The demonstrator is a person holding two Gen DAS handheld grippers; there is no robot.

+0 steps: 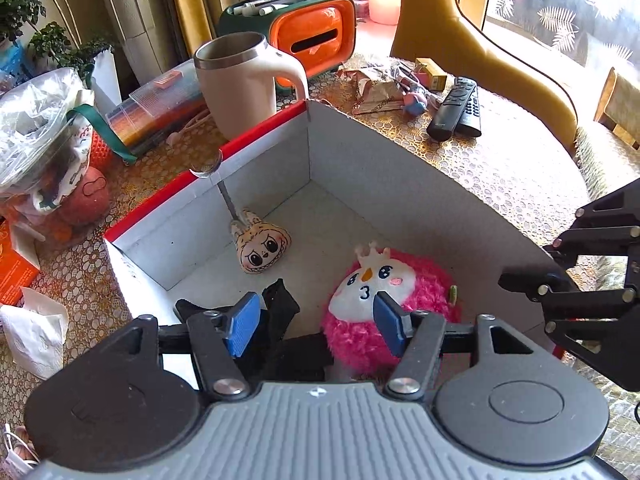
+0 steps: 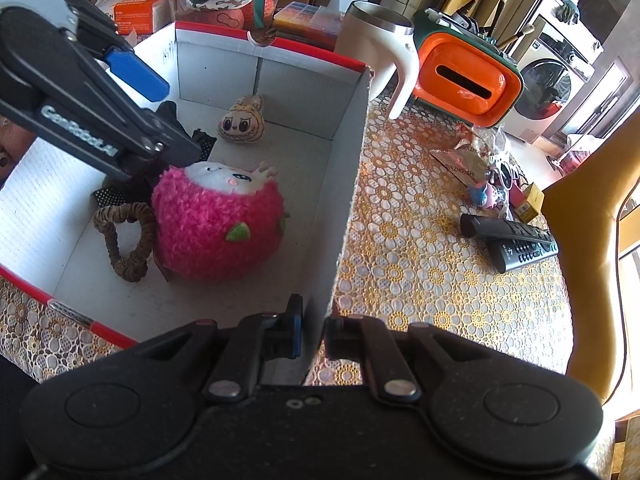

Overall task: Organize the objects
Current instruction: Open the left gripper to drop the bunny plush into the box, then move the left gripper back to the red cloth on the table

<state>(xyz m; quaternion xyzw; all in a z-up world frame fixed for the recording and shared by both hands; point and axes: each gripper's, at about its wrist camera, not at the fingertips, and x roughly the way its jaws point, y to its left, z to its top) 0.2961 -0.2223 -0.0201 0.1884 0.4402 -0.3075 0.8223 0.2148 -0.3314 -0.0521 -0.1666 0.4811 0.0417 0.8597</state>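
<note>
Left tool (image 1: 316, 322) open above pink fuzzy plush (image 1: 384, 300) in grey cardboard box (image 2: 348, 152); drop done. Right tool (image 2: 314, 332) clamps box wall. Next I fetch black remotes (image 2: 516, 240), lower right.

The right gripper (image 2: 310, 330) has its jaws clamped on the near wall of the white box (image 2: 344, 184). Inside lie a pink plush toy (image 2: 218, 224), a braided brown hair tie (image 2: 124, 236) touching its left side, and a small yellow plush head (image 2: 241, 124) by the far wall. The left gripper (image 2: 120, 92) hangs above them. Two remotes (image 2: 516, 242) rest on the worktop (image 2: 420, 280).
</note>
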